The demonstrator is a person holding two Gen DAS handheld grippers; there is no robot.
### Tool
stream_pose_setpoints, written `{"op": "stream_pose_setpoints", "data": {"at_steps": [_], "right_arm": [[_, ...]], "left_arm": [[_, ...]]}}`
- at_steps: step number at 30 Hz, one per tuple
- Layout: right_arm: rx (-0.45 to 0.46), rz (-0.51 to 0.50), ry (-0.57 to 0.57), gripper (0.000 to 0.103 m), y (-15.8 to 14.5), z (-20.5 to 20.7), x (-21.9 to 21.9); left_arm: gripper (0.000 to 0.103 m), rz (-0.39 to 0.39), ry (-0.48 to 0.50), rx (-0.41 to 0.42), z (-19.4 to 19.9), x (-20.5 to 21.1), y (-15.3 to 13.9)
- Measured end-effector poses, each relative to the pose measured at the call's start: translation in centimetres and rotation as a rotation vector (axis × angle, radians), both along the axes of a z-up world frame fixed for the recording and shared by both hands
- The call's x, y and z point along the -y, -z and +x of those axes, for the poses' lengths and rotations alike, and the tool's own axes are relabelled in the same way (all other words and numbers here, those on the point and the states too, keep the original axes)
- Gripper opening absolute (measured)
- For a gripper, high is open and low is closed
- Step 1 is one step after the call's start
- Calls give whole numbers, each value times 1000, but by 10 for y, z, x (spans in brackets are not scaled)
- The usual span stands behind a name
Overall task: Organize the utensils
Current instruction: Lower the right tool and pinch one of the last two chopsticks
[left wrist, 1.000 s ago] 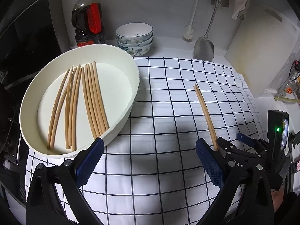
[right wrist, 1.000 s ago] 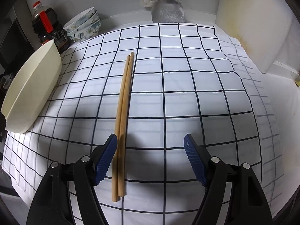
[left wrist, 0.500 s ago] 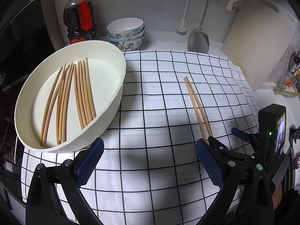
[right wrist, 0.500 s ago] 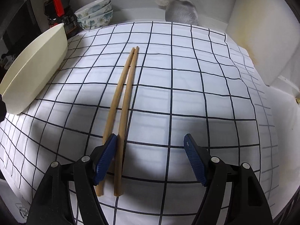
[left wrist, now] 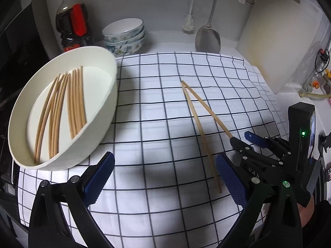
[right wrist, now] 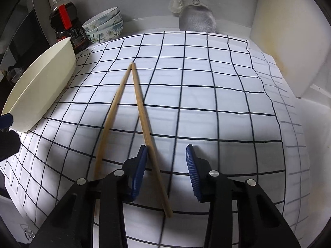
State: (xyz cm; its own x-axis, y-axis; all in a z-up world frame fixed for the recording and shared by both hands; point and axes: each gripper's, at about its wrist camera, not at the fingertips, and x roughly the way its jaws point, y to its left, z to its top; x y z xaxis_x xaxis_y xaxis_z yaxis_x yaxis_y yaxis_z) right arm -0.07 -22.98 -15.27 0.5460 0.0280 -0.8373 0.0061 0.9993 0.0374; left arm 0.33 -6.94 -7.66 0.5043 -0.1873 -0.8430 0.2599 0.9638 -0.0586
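done: a bunch of chopsticks (left wrist: 62, 111) already in the white dish (left wrist: 107, 95), far left
left: two chopsticks (right wrist: 126, 107) splayed on the checked cloth (right wrist: 206, 95)
right gripper (right wrist: 166, 165): closing, one stick between the jaws, not pinched yet
left gripper (left wrist: 165, 177): wide open, empty

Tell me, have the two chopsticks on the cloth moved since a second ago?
Yes. The chopsticks lay parallel; now their near ends have splayed apart across the cloth's grid, one between the closing right gripper's jaws.

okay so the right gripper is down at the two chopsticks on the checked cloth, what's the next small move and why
Probably finish closing the right gripper on the chopstick between its jaws. They are closing, but only the left pad touches it; the other chopstick lies outside, splayed away.
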Motion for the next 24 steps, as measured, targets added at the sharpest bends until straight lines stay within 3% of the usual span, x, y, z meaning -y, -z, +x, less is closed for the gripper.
{"op": "stream_pose_setpoints", "data": {"at_steps": [7, 24], "right_arm": [[10, 23, 23, 33, -1, -5, 25], [15, -25, -19, 32, -3, -8, 75]], "left_arm": [[96, -2, 27, -10, 8, 29, 19], [96, 28, -16, -49, 31, 65, 62]]}}
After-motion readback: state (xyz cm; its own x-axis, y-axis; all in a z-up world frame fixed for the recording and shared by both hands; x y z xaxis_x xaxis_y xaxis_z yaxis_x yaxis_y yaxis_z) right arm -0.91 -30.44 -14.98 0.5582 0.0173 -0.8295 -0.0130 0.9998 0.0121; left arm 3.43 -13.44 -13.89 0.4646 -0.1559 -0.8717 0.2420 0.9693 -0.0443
